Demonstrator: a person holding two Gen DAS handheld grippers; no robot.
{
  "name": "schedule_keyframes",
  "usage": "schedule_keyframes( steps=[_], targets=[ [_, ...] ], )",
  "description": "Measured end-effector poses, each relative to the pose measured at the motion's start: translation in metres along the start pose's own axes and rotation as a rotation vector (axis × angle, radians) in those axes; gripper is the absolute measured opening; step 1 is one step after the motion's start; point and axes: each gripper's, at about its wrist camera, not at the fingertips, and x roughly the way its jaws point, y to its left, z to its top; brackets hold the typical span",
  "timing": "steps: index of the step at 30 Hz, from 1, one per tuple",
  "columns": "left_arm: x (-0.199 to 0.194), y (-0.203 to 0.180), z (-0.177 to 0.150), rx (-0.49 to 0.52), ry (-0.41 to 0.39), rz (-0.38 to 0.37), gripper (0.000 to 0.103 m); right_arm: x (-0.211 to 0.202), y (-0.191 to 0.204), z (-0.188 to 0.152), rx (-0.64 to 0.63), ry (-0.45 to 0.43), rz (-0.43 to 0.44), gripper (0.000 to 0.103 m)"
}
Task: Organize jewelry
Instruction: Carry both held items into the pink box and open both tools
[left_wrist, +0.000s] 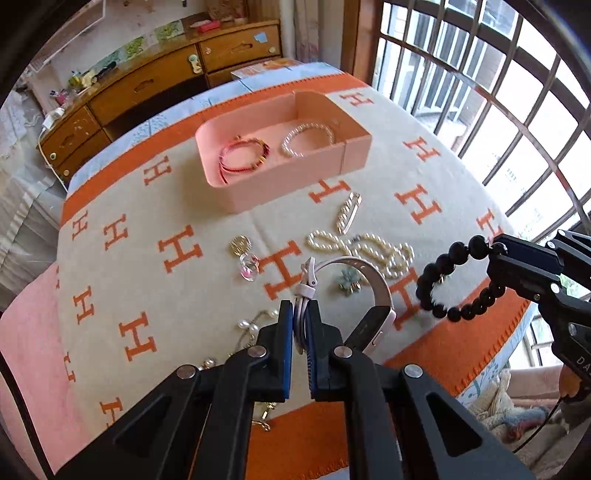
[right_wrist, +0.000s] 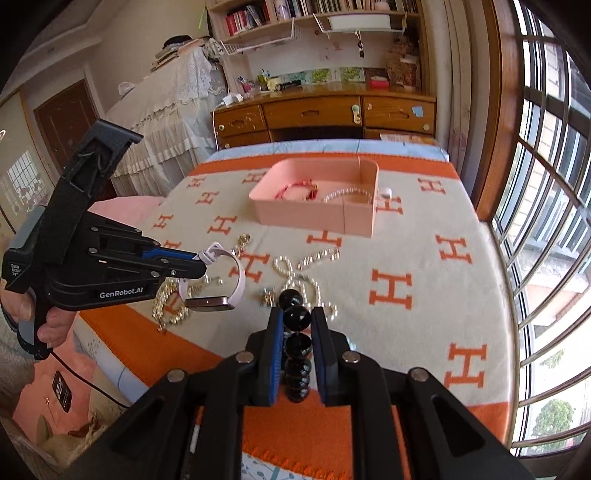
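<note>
While the left claw clenches a pale smartwatch by its strap and the right claw grips a black bead bracelet, both hang above the bed's blanket. Beyond both claws lies one pink tray, long axis left-right, holding two bracelets; the left claw looks nearer.

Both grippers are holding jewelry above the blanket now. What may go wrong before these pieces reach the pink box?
1. The left gripper pinches the watch only by its thin strap end; the heavy body hangs free and might slip out.
2. The right gripper holds the black bead bracelet by one bead; round beads may roll out of the grip.
3. The pink box already holds a red bracelet and a pearl bracelet, so dropped pieces may tangle.
</note>
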Motion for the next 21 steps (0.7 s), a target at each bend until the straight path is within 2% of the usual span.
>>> schedule_keyframes(
  steps=[5, 8, 14, 19, 21],
  targets=[
    [-0.016, 0.024, 0.04, -0.095, -0.088, 0.045, 0.004, -0.014, -0.002, 0.046, -0.011, -0.121, -0.041, 0.015],
    [-0.01, 0.037, 0.068, -0.145, -0.111, 0.055, 0.004, -0.014, -0.008, 0.075, 0.001, -0.177, -0.051, 0.015],
    [0.032, 0.058, 0.114, -0.238, -0.103, 0.068, 0.005, 0.009, -0.017, 0.122, 0.036, -0.221, -0.06, 0.015],
    [0.078, 0.067, 0.13, -0.289, -0.069, 0.052, 0.006, 0.039, -0.027, 0.147, 0.057, -0.207, -0.079, 0.015],
    [0.094, 0.071, 0.132, -0.304, -0.039, 0.042, 0.022, 0.051, -0.031, 0.154, 0.068, -0.187, -0.08, 0.015]
  ],
)
